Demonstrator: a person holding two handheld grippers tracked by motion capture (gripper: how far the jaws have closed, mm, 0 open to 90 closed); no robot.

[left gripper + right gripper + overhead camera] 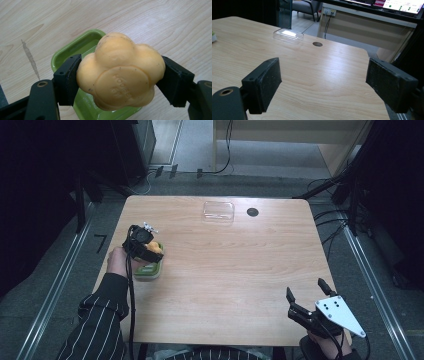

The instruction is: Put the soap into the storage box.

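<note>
An orange flower-shaped soap (120, 75) is clamped between the two black jaws of my left gripper (120, 80), held just above a small green dish (75, 47). From above, that left gripper (150, 249) hangs over the green dish (150, 270) at the table's left side, with the soap (155, 247) showing orange between the jaws. My right gripper (306, 292) stands open near the front right corner of the table. Its jaws in the right gripper view (324, 85) are wide apart with only bare wood between them.
A clear plastic lid or box (218, 212) lies at the far middle of the wooden table (235, 265), beside a dark round cable hole (252, 212). The same clear box (288, 35) appears far off in the right gripper view. Cables and dark stands surround the table.
</note>
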